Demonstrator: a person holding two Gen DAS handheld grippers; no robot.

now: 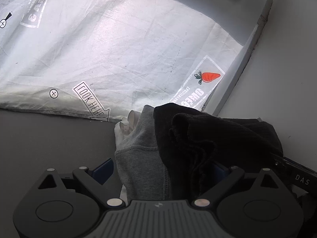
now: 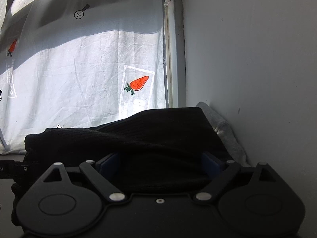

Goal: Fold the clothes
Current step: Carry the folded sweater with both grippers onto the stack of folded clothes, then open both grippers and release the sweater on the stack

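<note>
Clothes sit stacked at the dark table's (image 1: 49, 138) far edge against a carrot-print curtain (image 1: 118, 49): black knit garment (image 1: 218, 134) over grey one (image 1: 142, 148). Left gripper (image 1: 161, 170) and right gripper (image 2: 159, 162) both gape wide around the pile, pressing nothing.

Black garment (image 1: 214, 138): ribbed knit cloth, matt, soft, a little fuzzy. Grey garment (image 1: 138, 154): smooth jersey cloth, matt, with stitched hem. White cloth (image 1: 126, 123) under it: thin, crumpled. Curtain (image 1: 118, 49): thin woven fabric, creased, half transparent to light, with printed carrot (image 1: 210, 77). Left gripper (image 1: 160, 168): black matt plastic, shiny metal pins, ribbed grey plate. Tabletop (image 1: 49, 138): dark, smooth, matt. Wall (image 2: 247, 59): painted, matt, lightly marked.
</note>
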